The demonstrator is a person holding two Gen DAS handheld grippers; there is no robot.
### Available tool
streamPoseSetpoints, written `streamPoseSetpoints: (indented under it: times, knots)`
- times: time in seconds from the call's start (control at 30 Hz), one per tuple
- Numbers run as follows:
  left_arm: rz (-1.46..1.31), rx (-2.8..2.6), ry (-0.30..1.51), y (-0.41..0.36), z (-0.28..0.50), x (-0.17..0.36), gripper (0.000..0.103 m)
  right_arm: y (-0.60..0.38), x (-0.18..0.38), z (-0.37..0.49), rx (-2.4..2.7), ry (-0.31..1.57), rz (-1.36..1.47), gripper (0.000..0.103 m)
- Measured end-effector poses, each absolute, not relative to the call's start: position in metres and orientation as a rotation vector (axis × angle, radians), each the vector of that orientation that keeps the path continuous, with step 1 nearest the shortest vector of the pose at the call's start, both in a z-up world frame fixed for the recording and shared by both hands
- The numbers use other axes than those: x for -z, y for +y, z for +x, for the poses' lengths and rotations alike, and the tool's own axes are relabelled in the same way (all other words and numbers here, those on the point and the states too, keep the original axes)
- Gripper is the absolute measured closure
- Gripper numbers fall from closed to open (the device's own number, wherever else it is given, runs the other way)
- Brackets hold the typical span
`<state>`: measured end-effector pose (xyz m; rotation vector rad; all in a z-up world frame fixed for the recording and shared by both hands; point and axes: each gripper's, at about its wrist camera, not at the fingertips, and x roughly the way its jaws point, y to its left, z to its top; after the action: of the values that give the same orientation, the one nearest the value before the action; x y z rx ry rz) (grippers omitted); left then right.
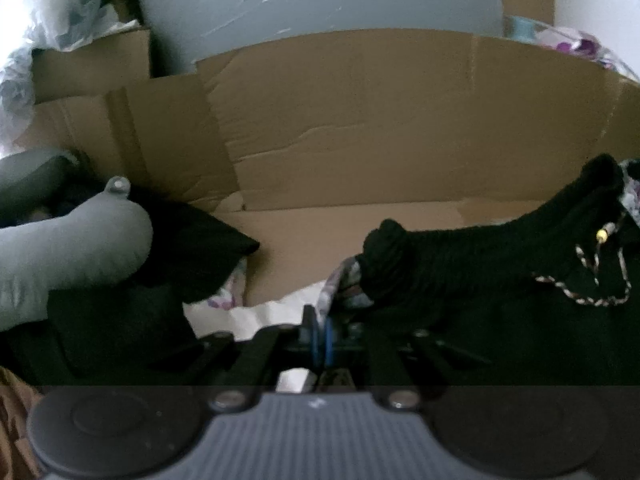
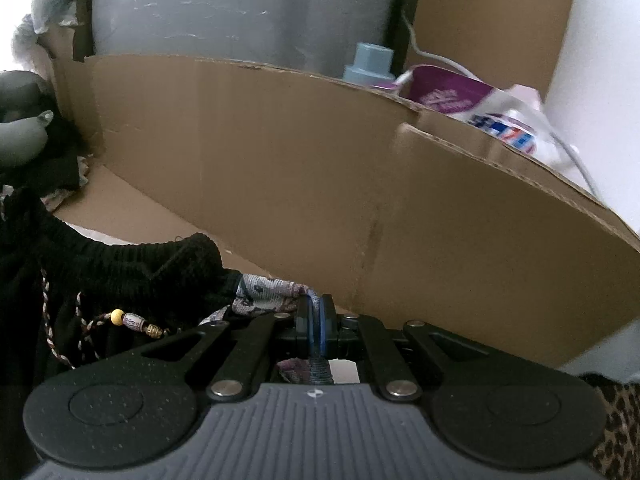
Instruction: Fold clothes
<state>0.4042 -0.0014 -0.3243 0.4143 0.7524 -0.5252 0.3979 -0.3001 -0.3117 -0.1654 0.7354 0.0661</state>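
Left wrist view: left gripper (image 1: 319,334) is clamped shut on the flowery cloth (image 1: 344,284), black knit garment (image 1: 480,264) bunched at 3 o'clock, cardboard (image 1: 360,120) behind. Right wrist view: right gripper (image 2: 316,326) pinched tight on the same patterned cloth edge (image 2: 268,294), black garment (image 2: 132,268) with beaded drawstring (image 2: 132,320) at 9 o'clock

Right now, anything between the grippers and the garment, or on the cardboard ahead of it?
Nothing between: both the left gripper and the right gripper are shut on the patterned fabric. A black garment lies bunched against it. The cardboard ahead looks bare; a black cloth sits at its left edge.
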Motion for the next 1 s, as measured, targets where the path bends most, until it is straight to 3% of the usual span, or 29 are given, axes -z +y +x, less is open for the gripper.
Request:
streamPoseSetpoints:
  times: [0.63, 0.73, 0.87, 0.9, 0.93, 1.0]
  knots:
    - [0.451, 0.469, 0.790, -0.023, 0.443, 0.354, 0.099, -0.279, 0.348, 0.445, -0.016, 0.764, -0.280, 0.102]
    - [0.434, 0.495, 0.877, -0.026, 0.450, 0.367, 0.097, -0.277, 0.357, 0.450, -0.011, 0.796, -0.292, 0.100]
    - [0.477, 0.478, 0.857, -0.025, 0.443, 0.363, 0.084, -0.282, 0.356, 0.443, -0.015, 0.804, -0.241, 0.096]
    - [0.470, 0.479, 0.853, -0.023, 0.440, 0.359, 0.078, -0.283, 0.354, 0.438, -0.020, 0.796, -0.243, 0.093]
    - [0.462, 0.480, 0.852, -0.021, 0.438, 0.355, 0.075, -0.284, 0.351, 0.432, -0.025, 0.787, -0.246, 0.083]
    - [0.441, 0.485, 0.846, -0.016, 0.433, 0.346, 0.072, -0.288, 0.346, 0.422, -0.033, 0.776, -0.236, 0.082]
